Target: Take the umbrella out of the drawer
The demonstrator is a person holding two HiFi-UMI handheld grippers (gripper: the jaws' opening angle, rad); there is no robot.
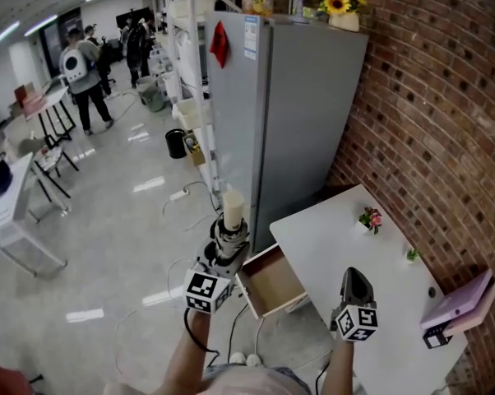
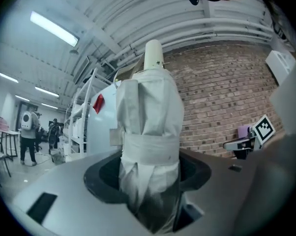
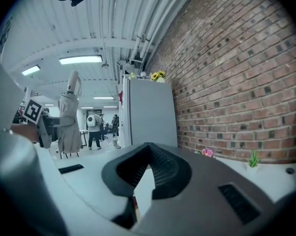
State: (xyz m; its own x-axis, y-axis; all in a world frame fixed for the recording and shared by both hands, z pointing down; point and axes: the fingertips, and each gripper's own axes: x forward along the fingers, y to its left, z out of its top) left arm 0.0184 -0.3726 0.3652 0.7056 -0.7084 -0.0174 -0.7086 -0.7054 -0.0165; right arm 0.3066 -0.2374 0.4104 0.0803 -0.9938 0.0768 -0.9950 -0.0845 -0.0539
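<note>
Over the floor just beside the open drawer (image 1: 272,285), the left gripper (image 1: 224,249) is clamping the folded white umbrella (image 1: 232,212) around its strapped middle, holding it upright and clear of the drawer; what is showing of the drawer's inside is looking bare; the right gripper (image 1: 355,280) is hovering above the white table (image 1: 338,229) with its jaws pressed together on nothing; judging by this, the taking-out is looking essentially done; what is remaining, I am guessing, is setting the umbrella down somewhere and perhaps pushing the drawer closed.
</note>
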